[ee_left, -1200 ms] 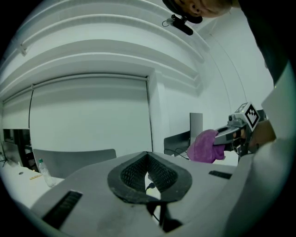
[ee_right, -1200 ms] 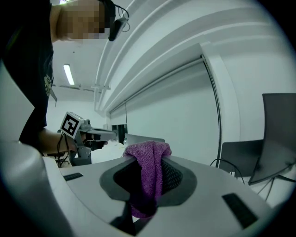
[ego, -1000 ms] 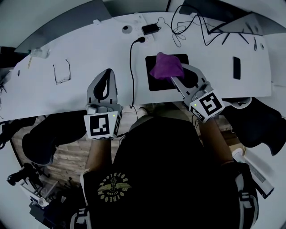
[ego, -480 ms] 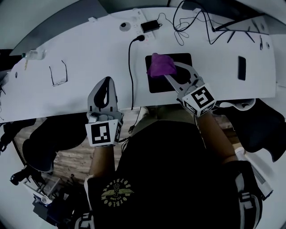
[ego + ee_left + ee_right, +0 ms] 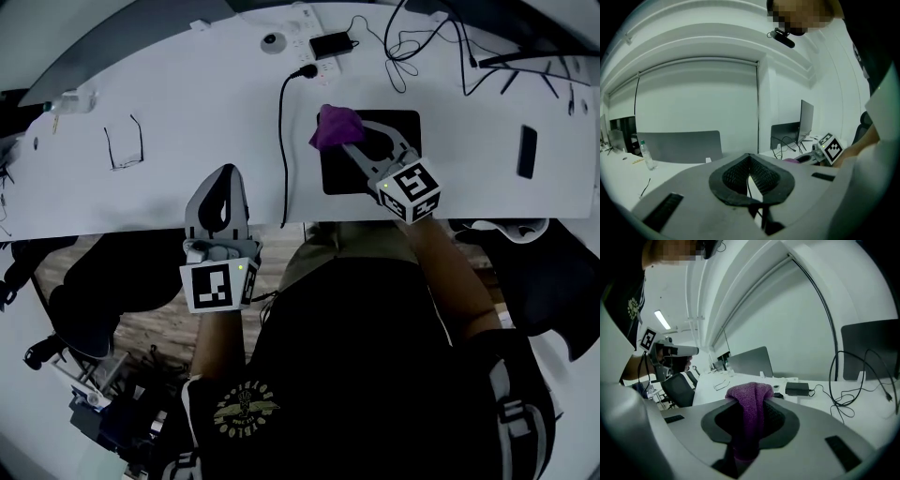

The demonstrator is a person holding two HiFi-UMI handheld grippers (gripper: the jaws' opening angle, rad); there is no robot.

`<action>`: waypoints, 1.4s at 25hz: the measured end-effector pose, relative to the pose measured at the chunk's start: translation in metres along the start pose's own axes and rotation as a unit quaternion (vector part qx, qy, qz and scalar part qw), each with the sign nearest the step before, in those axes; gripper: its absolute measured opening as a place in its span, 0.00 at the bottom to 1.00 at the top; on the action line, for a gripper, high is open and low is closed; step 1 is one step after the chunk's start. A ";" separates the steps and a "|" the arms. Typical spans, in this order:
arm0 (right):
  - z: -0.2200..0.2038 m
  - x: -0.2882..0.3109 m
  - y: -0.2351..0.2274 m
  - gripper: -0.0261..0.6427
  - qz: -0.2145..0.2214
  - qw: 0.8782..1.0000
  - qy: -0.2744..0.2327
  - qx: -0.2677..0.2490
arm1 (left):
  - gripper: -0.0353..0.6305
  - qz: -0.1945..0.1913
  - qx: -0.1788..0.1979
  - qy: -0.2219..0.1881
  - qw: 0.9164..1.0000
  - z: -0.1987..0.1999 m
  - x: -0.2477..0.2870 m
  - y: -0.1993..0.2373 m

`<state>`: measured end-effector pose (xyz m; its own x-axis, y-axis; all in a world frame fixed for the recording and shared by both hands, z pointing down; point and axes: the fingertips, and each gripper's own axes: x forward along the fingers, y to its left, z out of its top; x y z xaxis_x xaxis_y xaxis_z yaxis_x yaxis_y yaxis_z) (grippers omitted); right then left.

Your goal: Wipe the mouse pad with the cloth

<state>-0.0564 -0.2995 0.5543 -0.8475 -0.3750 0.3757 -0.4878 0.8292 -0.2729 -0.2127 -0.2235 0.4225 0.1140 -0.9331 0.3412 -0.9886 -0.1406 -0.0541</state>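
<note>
Right gripper pinches purple cloth, seemingly touching mouse pad.

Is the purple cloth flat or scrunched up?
Scrunched up: the cloth sits in a lump, pinched by the right gripper over the mouse pad.

The cloth is at the mouse pad's far-left corner — glasses well left on the desk, phone right.

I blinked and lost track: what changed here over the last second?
The right hand-held gripper slid the cloth it clamps across the mouse pad toward the pad's far left corner. Nothing was grabbed or released. The left hand-held gripper stayed shut and empty by the desk's near edge.
</note>
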 end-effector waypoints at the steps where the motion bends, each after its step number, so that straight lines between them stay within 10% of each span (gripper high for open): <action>1: -0.006 0.006 -0.002 0.17 0.001 1.000 0.006 0.002 | 0.06 -0.001 0.001 0.002 1.000 -0.002 0.001 0.000; 18: -0.122 0.068 -0.040 0.17 -0.022 0.987 0.158 0.017 | 0.06 0.025 -0.005 0.029 0.999 -0.018 -0.003 0.015; 35: -0.138 0.017 -0.089 0.17 -0.089 0.982 0.169 0.001 | 0.06 -0.009 0.009 0.016 1.000 -0.007 0.015 -0.006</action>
<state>0.0011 -0.3224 0.7071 -0.6312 -0.3554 0.6894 -0.6228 0.7620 -0.1775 -0.2055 -0.2340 0.4339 0.1285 -0.9192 0.3723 -0.9844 -0.1637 -0.0643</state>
